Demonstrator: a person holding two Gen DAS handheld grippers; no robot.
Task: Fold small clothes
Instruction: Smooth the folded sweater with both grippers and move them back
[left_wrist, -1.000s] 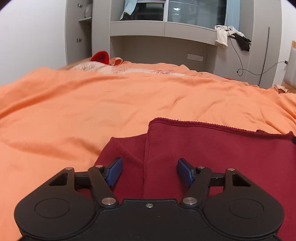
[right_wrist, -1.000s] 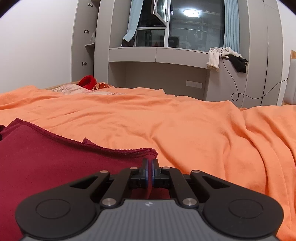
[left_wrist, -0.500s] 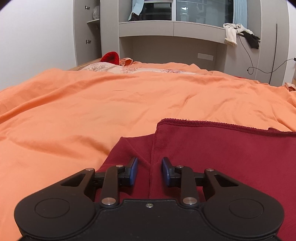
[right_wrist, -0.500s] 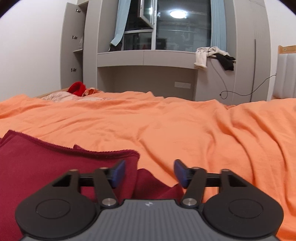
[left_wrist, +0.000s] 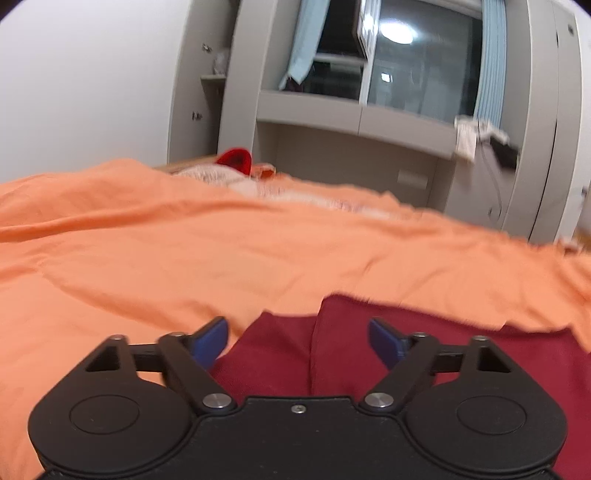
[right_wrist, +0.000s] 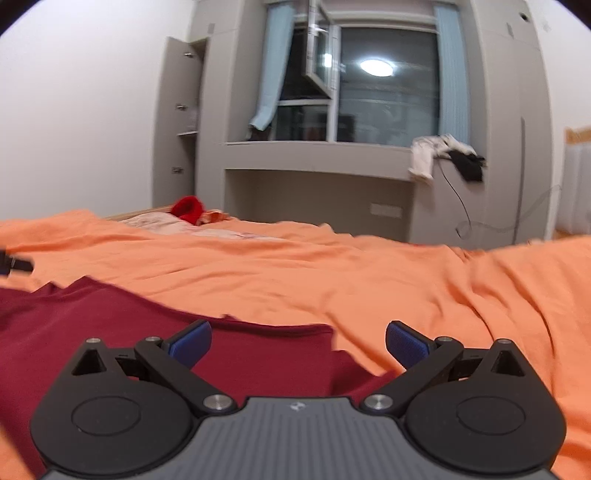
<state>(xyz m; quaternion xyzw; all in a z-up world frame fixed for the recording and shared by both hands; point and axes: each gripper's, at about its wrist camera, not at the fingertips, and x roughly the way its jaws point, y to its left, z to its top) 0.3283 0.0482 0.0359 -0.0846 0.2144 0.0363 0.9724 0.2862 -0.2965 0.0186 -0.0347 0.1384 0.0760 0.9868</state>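
Observation:
A dark red garment (left_wrist: 424, 343) lies folded flat on the orange bedspread (left_wrist: 221, 251). In the left wrist view my left gripper (left_wrist: 297, 338) hovers over its left edge, where a folded layer meets a lower flap. Its jaws are opening, with nothing pressed between the blue pads. In the right wrist view the same dark red garment (right_wrist: 129, 328) fills the lower left. My right gripper (right_wrist: 298, 341) stands above its right corner with jaws opening wide and nothing held. The tip of the left gripper shows at the far left edge of that view.
The orange bedspread (right_wrist: 406, 280) stretches in wrinkles to the far side. A red item (right_wrist: 188, 208) and pale patterned cloth lie at the bed's far end. Grey cabinets with a window ledge (right_wrist: 317, 151) stand behind, with white and black clothes (right_wrist: 443, 155) draped on it.
The right gripper, shut on the garment's corner a second ago, has let go and opened wide while lifting back. The left gripper narrowed over the cloth, then opened again and rose.

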